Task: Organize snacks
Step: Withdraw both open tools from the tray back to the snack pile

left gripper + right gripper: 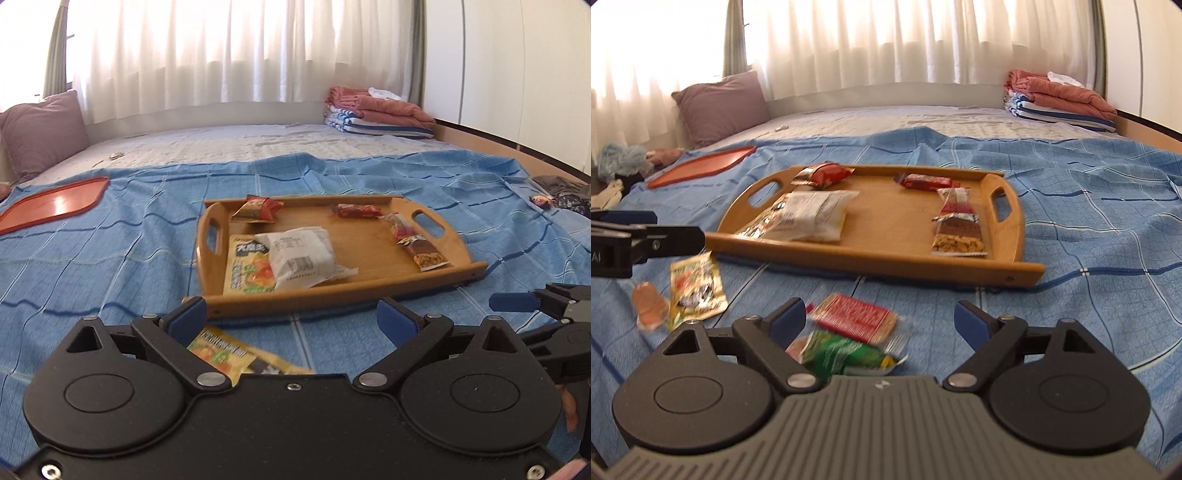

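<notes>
A wooden tray [369,273] [886,254] lies on the blue bedspread and holds several snack packets, among them a white packet [301,254] [812,214] and a nut bar [424,254] [958,236]. My left gripper [291,314] is open above a yellow packet [229,354] lying in front of the tray; the packet also shows in the right wrist view [696,288]. My right gripper [881,317] is open above a red cracker packet [855,319] and a green packet [842,352]. An orange sausage snack [648,306] lies at the left.
A red tray [55,203] [701,166] lies far left on the bedspread. A purple pillow [44,129] [724,107] and folded towels [376,110] [1060,99] sit at the back by the curtains. Dark clothes [565,192] lie at the right edge.
</notes>
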The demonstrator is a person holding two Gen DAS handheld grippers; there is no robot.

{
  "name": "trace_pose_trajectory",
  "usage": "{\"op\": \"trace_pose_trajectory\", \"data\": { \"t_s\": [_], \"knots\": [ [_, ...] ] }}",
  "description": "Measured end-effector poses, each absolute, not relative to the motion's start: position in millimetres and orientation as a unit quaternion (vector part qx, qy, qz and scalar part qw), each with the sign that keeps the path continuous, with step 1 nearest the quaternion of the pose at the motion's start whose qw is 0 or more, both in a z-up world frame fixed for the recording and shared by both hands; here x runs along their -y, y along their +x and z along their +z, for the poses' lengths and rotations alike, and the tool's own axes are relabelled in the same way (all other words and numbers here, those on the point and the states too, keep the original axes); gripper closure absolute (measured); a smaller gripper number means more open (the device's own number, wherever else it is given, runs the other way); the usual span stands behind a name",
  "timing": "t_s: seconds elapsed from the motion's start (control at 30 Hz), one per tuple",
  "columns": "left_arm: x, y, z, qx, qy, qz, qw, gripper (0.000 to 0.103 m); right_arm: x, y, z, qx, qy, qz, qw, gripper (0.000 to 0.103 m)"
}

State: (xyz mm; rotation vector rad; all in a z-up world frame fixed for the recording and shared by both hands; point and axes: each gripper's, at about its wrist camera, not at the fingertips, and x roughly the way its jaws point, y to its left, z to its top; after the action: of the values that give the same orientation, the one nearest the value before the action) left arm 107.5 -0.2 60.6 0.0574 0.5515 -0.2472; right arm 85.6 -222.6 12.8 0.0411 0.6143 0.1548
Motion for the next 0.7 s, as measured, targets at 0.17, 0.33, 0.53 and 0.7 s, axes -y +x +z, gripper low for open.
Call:
{"op": "trace_pose_trajectory", "data": {
  "t_s": [0.17,0.33,0.53,0.7],
  "knots": [
    [-13,96,52,-0.273,-0.001,-0.079,0.959,0.005,214,75,5,-0.303,0.016,0.078,0.950,0.011],
    [-21,88,38,-0.285,-0.058,-0.047,0.956,0.004,214,74,-5,-0.313,0.056,0.071,0.945,0.011],
    [-20,92,22,-0.302,-0.063,-0.002,0.951,0.004,210,73,-14,-0.310,0.062,0.059,0.947,0.010],
    [-31,101,14,-0.316,-0.103,0.035,0.942,0.004,211,72,-17,-0.306,0.067,0.047,0.949,0.008]
  ]
}}
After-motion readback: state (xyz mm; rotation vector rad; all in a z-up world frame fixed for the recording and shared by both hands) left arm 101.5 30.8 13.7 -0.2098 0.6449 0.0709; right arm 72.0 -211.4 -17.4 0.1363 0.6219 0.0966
